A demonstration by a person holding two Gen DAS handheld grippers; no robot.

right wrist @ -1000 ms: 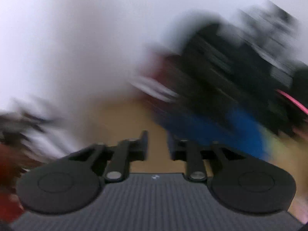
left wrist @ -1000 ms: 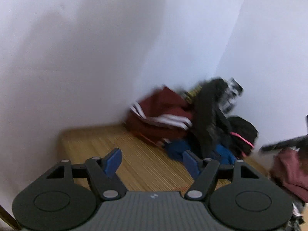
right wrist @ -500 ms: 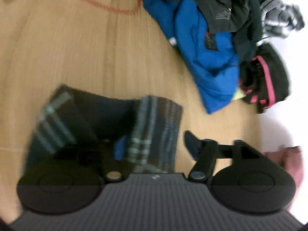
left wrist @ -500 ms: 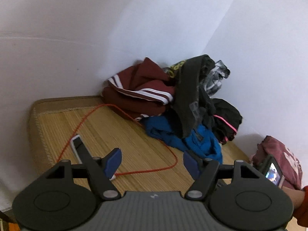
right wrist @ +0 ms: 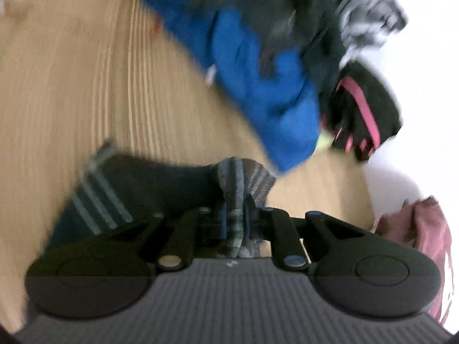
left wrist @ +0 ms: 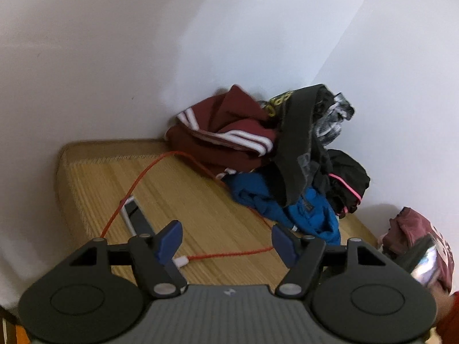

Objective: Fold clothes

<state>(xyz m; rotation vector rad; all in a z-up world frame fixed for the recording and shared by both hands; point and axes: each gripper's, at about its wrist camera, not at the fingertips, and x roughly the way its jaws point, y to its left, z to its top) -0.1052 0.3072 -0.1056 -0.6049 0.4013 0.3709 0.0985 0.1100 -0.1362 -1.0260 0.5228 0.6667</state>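
Note:
My right gripper [right wrist: 235,225] is shut on a fold of a dark plaid garment [right wrist: 143,183] that lies on the bamboo mat [right wrist: 71,86] just in front of it. My left gripper [left wrist: 226,239] is open and empty, held above the mat [left wrist: 200,200]. A pile of clothes sits in the far corner: a maroon striped jacket [left wrist: 226,132], a black garment [left wrist: 295,143] and a blue garment [left wrist: 301,212]. The blue garment [right wrist: 258,86] and black clothes [right wrist: 367,106] also show in the blurred right wrist view.
A red cable [left wrist: 143,177] loops over the mat, ending in a white plug [left wrist: 180,261] by a phone [left wrist: 134,215]. A pink garment [left wrist: 418,238] lies at the right edge. White walls [left wrist: 143,43] enclose the corner.
My right gripper has closed on the plaid garment, which was lying between its open jaws before. The left gripper's view has shifted slightly; it stays open.

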